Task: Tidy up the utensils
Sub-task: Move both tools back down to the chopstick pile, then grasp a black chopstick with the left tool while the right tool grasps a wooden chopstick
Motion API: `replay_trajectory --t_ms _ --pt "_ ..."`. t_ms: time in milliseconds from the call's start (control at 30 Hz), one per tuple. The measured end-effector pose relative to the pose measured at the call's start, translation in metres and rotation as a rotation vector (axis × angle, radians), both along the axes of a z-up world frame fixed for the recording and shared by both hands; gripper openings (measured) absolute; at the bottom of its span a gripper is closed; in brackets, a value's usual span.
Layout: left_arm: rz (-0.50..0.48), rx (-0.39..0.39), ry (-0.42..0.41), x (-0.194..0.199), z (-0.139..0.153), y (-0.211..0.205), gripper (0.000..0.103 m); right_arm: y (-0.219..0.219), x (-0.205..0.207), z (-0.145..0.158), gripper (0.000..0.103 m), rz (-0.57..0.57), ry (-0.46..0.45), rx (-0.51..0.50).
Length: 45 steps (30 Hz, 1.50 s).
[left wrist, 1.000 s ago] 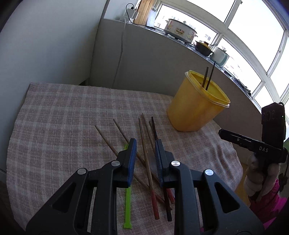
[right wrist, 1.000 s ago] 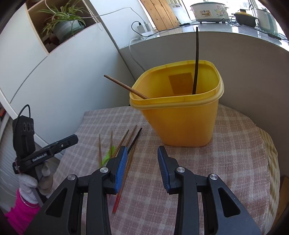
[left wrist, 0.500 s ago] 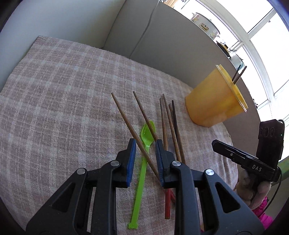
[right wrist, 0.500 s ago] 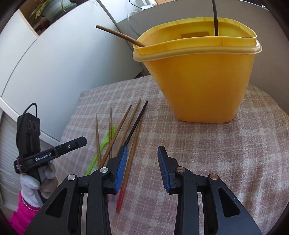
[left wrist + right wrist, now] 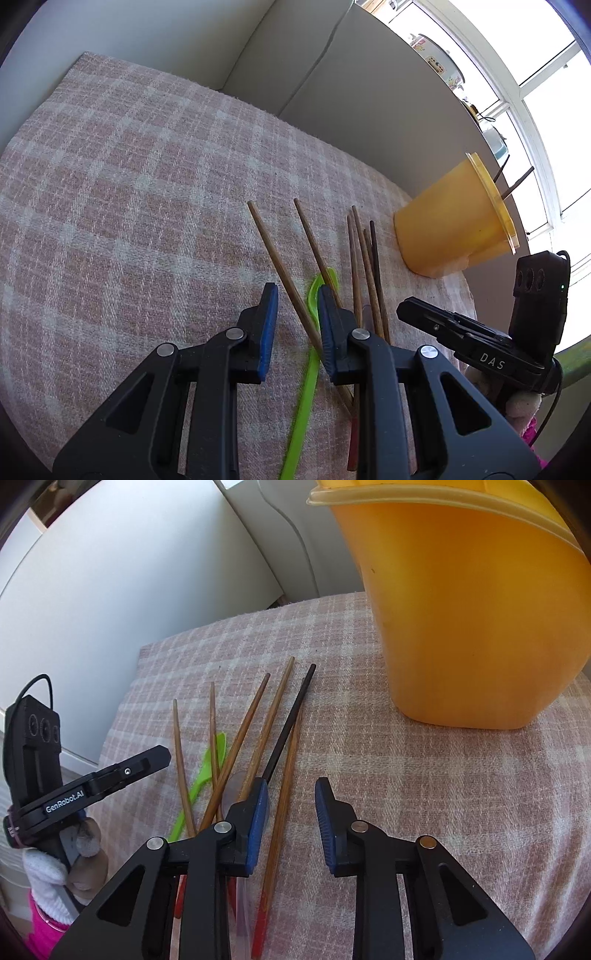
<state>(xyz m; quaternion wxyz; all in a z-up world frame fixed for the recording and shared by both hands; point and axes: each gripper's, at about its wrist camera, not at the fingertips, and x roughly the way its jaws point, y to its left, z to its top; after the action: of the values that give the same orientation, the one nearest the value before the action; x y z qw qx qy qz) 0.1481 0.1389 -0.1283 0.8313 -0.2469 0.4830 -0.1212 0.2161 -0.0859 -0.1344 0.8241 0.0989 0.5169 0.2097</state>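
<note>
Several wooden chopsticks (image 5: 284,273) (image 5: 243,731), one black chopstick (image 5: 291,716) and a green plastic spoon (image 5: 310,354) (image 5: 207,775) lie on the checked cloth. A yellow tub (image 5: 458,229) (image 5: 472,609) holds two chopsticks (image 5: 517,184). My left gripper (image 5: 295,321) is open, low over the leftmost chopstick and the spoon. My right gripper (image 5: 291,812) is open, low over a red-tipped chopstick (image 5: 284,797), beside the tub. Each gripper shows in the other's view, the right (image 5: 461,332) and the left (image 5: 110,775).
The pink checked cloth (image 5: 129,206) (image 5: 443,794) covers the table. A grey wall (image 5: 351,103) runs behind it, with pots (image 5: 436,59) on the sill. A white cabinet (image 5: 110,590) stands to the left in the right wrist view.
Both grippers have dropped closer to the cloth. The left has shifted left over the outer chopstick and spoon. The right has moved nearer the chopsticks by the tub.
</note>
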Motion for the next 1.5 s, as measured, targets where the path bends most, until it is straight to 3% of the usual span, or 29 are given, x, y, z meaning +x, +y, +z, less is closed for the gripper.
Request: replay_trajectory --t_ms 400,500,700,833,1033,1500 --pt "-0.042 0.072 0.006 0.011 -0.010 -0.019 0.021 0.009 0.013 -0.008 0.016 -0.023 0.022 -0.042" --pt "-0.045 0.096 -0.007 0.013 -0.012 -0.023 0.015 0.012 0.017 -0.012 0.013 -0.023 0.029 -0.060" --pt "-0.054 0.104 -0.023 0.017 -0.014 -0.032 0.014 0.022 0.022 -0.015 0.012 -0.009 0.027 -0.100" --pt "-0.054 0.097 -0.027 0.020 -0.013 -0.035 0.013 0.029 0.023 -0.016 0.006 0.002 0.014 -0.128" --pt "-0.048 0.084 -0.046 0.018 -0.006 -0.029 0.012 0.019 0.021 -0.012 0.005 -0.005 0.036 -0.074" --pt "-0.037 0.113 -0.154 -0.010 0.033 -0.020 0.009 -0.004 -0.006 0.019 0.005 0.002 -0.039 -0.018"
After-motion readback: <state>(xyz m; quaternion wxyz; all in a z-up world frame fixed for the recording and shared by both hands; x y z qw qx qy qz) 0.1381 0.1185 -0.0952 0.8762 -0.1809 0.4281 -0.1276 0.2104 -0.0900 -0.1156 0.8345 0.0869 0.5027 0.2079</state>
